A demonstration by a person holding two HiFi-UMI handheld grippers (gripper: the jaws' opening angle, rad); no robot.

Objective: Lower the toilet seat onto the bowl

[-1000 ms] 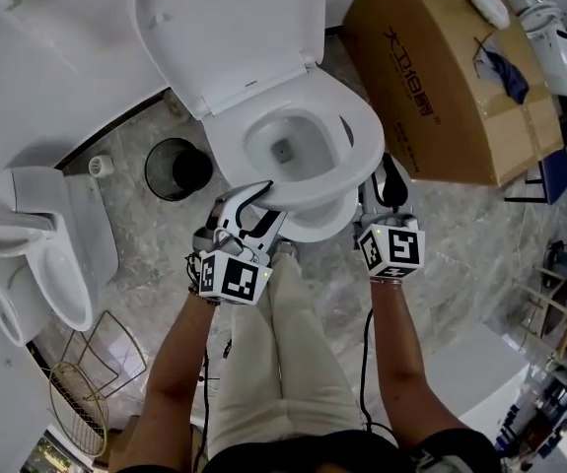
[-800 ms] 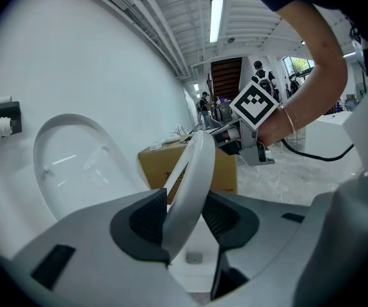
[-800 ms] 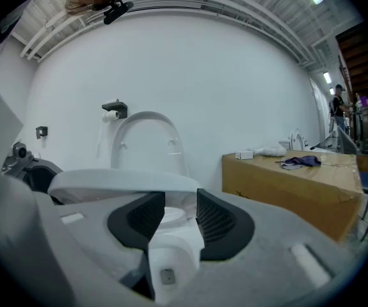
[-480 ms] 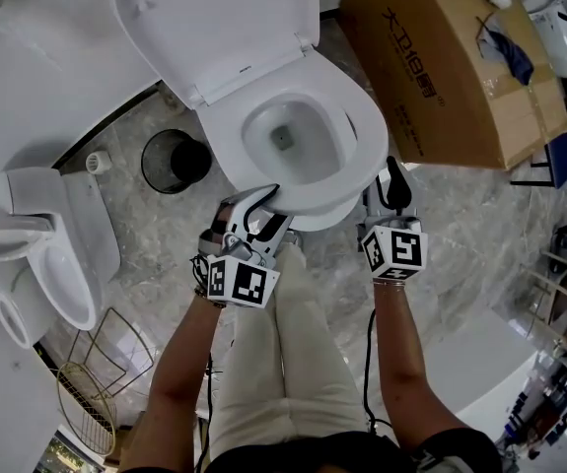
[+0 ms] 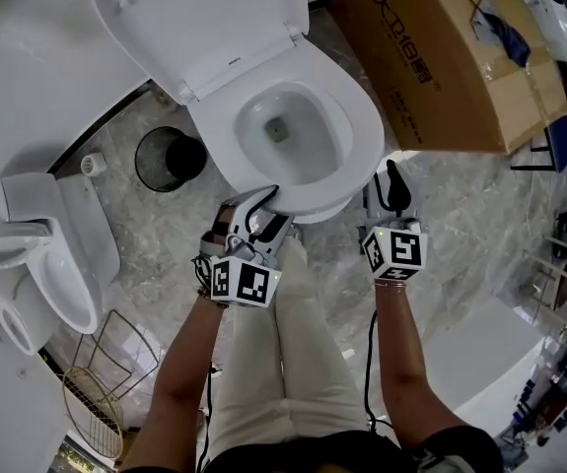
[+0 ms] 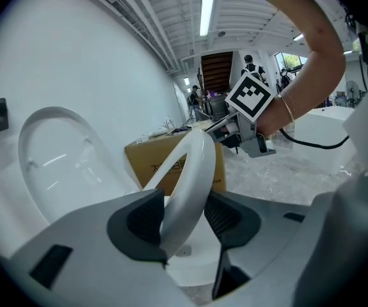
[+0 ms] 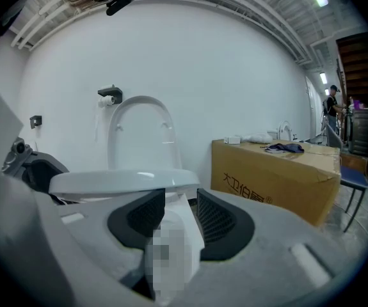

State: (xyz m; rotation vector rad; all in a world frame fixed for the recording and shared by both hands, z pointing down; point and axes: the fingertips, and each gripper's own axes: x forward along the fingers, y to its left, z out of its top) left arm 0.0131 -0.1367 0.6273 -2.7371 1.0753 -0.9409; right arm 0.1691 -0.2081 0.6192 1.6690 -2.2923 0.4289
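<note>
Cardboard box [image 5: 441, 67] beside the toilet seat [image 5: 364, 126] bears printed Chinese characters.

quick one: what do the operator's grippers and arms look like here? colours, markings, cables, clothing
Both grippers, left and right: grey bodies, dark ribbed pads, each carrying a white cube with black square markers. Black cable runs along the right arm. Forearms bare; thin bracelets on the right wrist; light trousers. Left jaws have just been opening, seat between them.
</note>
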